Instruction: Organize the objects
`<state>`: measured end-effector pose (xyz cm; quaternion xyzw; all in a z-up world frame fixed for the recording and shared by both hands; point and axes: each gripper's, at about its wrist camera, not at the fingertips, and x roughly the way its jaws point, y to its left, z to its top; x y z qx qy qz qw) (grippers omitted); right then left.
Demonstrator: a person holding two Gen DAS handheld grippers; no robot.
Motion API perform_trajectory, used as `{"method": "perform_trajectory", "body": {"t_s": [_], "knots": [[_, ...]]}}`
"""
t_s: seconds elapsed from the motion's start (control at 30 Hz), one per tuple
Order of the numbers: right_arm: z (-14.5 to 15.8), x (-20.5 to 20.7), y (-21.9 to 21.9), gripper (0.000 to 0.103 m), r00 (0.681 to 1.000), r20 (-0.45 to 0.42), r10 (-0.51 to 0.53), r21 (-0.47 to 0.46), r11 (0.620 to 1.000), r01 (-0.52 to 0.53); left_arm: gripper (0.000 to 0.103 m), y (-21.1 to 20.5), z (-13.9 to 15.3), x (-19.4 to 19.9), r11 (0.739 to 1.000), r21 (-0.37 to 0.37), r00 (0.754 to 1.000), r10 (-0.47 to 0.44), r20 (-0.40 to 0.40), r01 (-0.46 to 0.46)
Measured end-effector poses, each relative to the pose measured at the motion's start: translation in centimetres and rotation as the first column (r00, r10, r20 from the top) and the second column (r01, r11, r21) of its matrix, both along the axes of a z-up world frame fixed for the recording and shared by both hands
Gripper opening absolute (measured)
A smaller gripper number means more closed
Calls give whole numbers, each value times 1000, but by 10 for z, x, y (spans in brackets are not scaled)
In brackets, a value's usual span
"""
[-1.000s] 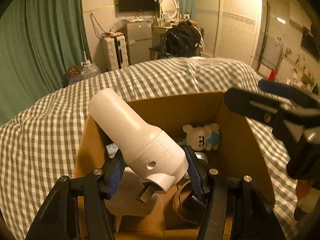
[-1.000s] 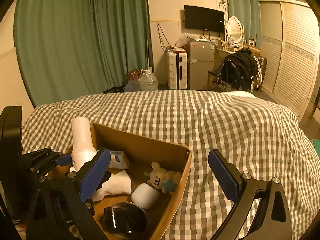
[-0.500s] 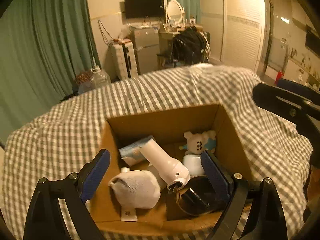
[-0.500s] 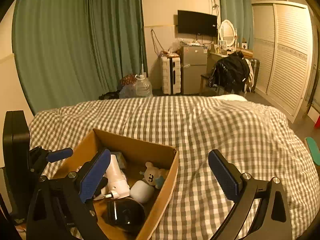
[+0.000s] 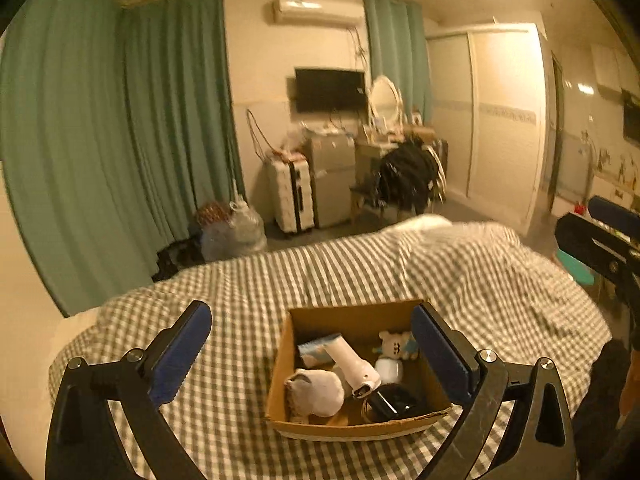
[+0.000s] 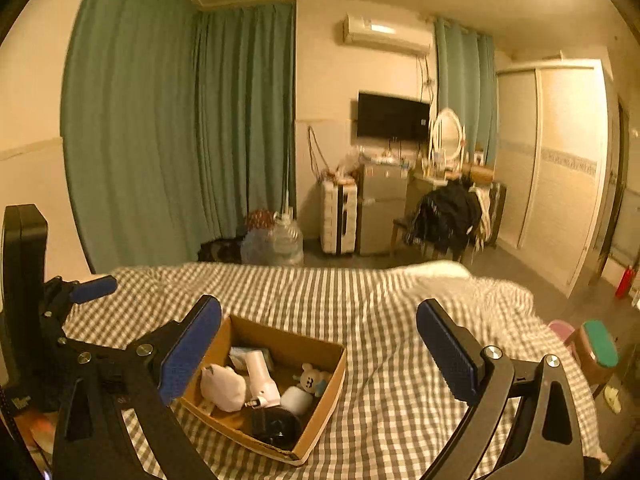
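Left gripper (image 5: 310,346) jaws opening wide, empty; right gripper (image 6: 318,346) agape, empty; cardboard box (image 5: 356,430) below-ahead, nearer left.

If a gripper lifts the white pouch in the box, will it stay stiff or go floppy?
The pouch looks like soft cloth, rounded and wrinkled, so it would probably sag and deform under the jaws. It seems light for its size, though its contents are hidden. It lies slumped against the white dryer in the box, so lifting it may shift that neighbour slightly.
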<state>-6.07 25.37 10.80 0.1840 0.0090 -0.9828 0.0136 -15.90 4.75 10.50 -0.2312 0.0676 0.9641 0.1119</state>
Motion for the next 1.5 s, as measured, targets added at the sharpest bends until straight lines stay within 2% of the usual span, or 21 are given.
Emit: {"method": "perform_trajectory", "body": {"t_s": [0.17, 0.3, 0.37, 0.53, 0.7, 0.77, 0.9, 1.0, 1.17, 1.5], "knots": [[23, 35, -12, 101, 997, -76, 7, 4, 1000, -7, 103, -22, 19, 36, 998, 47, 996, 42, -82, -38], [21, 55, -20, 101, 991, -132, 1, -2, 1000, -2, 103, -37, 18, 59, 993, 92, 987, 83, -137, -71], [14, 60, -22, 102, 989, -145, 2, -9, 1000, -4, 103, -45, 10, 68, 986, 118, 979, 132, -156, -114], [-19, 61, -29, 102, 991, -131, 10, 0, 1000, -10, 103, -55, -14, 73, 974, 150, 970, 194, -145, -173], [-62, 59, -30, 102, 991, -137, -2, 8, 1000, 3, 103, -65, -54, 82, 956, 176, 950, 265, -162, -237], [-81, 60, -28, 102, 989, -144, -22, 10, 1000, 24, 103, -66, -74, 84, 952, 161, 942, 287, -175, -260], [-114, 56, -27, 102, 992, -121, -45, 21, 999, 48, 103, -64, -103, 73, 957, 139, 955, 272, -119, -255], [-131, 47, -29, 102, 996, -75, -38, 24, 999, 40, 103, -60, -111, 72, 961, 118, 959, 263, -104, -251], [-138, 46, -35, 102, 998, -56, -22, 42, 999, 25, 103, -50, -117, 73, 967, 71, 962, 251, -106, -245], [-139, 46, -36, 102, 998, -52, -26, 51, 998, 29, 103, -44, -121, 72, 969, 48, 965, 244, -94, -240]]}}
